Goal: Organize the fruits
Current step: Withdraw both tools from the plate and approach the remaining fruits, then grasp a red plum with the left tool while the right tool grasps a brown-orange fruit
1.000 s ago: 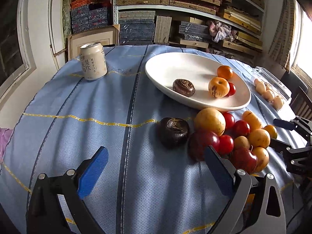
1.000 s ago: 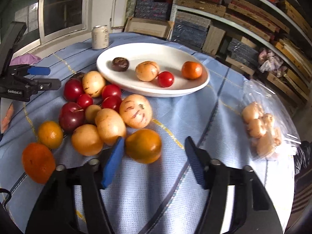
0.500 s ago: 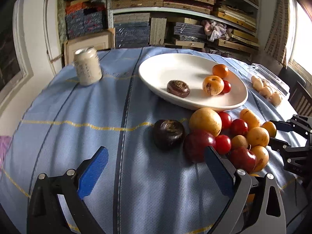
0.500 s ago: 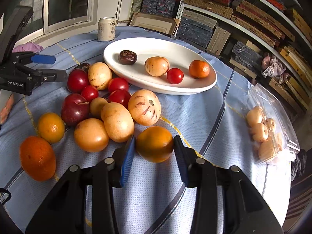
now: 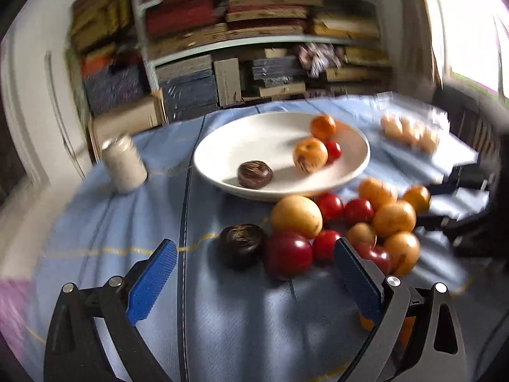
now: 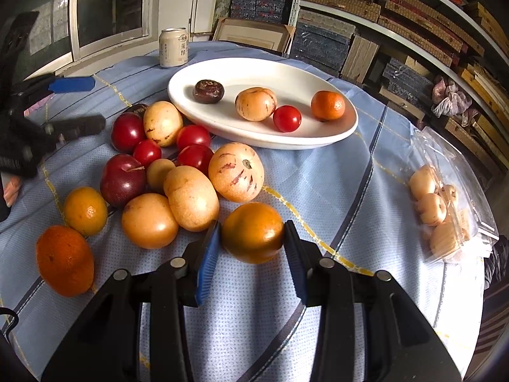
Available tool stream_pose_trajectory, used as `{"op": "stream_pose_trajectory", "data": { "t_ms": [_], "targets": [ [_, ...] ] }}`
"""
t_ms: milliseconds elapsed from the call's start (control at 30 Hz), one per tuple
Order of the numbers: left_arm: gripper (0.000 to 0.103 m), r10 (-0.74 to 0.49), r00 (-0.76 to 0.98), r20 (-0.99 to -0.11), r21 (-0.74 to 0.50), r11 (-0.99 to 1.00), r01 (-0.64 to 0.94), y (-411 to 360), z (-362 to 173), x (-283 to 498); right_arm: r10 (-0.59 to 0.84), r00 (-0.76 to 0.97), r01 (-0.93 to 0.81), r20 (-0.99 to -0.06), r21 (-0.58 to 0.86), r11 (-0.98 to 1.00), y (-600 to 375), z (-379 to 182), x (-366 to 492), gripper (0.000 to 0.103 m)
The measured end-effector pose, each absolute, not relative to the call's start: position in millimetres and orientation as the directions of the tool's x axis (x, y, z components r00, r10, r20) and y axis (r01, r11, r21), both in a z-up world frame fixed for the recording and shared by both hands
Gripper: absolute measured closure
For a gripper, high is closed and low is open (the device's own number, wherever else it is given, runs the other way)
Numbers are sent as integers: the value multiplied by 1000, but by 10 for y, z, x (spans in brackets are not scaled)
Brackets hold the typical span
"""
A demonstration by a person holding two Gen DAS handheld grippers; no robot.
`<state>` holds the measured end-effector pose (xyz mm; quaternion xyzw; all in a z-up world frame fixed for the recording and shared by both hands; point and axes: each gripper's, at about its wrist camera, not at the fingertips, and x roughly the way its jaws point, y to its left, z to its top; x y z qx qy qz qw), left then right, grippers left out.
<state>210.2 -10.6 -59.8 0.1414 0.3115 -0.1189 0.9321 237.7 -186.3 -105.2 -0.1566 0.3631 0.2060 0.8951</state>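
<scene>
My right gripper (image 6: 251,238) is shut on an orange-brown round fruit (image 6: 253,232) low over the blue tablecloth. Left of it lies a pile of fruit: yellow speckled fruits (image 6: 236,172), red plums (image 6: 122,180) and oranges (image 6: 64,260). The white oval plate (image 6: 318,140) holds a dark fruit (image 6: 208,91), a yellow speckled fruit (image 6: 255,103), a red tomato (image 6: 287,118) and a mandarin (image 6: 327,105). My left gripper (image 5: 254,258) is open and empty, just short of a dark fruit (image 5: 241,243) and a red plum (image 5: 288,253). The left wrist view is blurred.
A drink can (image 6: 173,47) stands at the far side of the table, left of the plate. A clear plastic pack of small pale fruits (image 6: 440,213) lies at the right. Shelves of stacked boxes (image 6: 350,9) stand behind the table.
My right gripper has closed on the orange-brown fruit. My left gripper has moved toward the fruit pile and swung right; its view is now blurred.
</scene>
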Motion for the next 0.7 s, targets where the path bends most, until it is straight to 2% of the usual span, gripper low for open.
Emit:
{"op": "stream_pose_trajectory", "data": {
  "t_ms": [67, 200, 267, 333, 367, 500, 700],
  "targets": [
    [4, -143, 745, -651, 189, 921, 341, -193, -654, 2168, 255, 651, -483, -715, -130, 866, -1866, -1053, 2377, 63],
    [8, -216, 744, -633, 132, 916, 378, -216, -621, 2219, 259, 645, -481, -718, -119, 868, -1879, -1058, 2388, 63],
    [21, -246, 725, -643, 99, 912, 397, -203, -638, 2235, 263, 641, -481, -721, -110, 870, -1890, -1064, 2394, 63],
    [52, -276, 691, -668, 44, 912, 407, -161, -676, 2303, 265, 638, -481, -723, -106, 870, -1889, -1065, 2406, 63],
    [59, -281, 673, -685, 20, 915, 403, -154, -705, 2351, 264, 636, -481, -725, -105, 870, -1888, -1068, 2407, 63],
    [62, -302, 650, -697, -36, 920, 390, -82, -727, 2389, 263, 633, -482, -728, -105, 870, -1888, -1067, 2414, 62],
    [63, -247, 653, -716, 38, 921, 389, -169, -765, 2343, 269, 625, -484, -733, -94, 870, -1892, -1083, 2432, 62]
  ]
}}
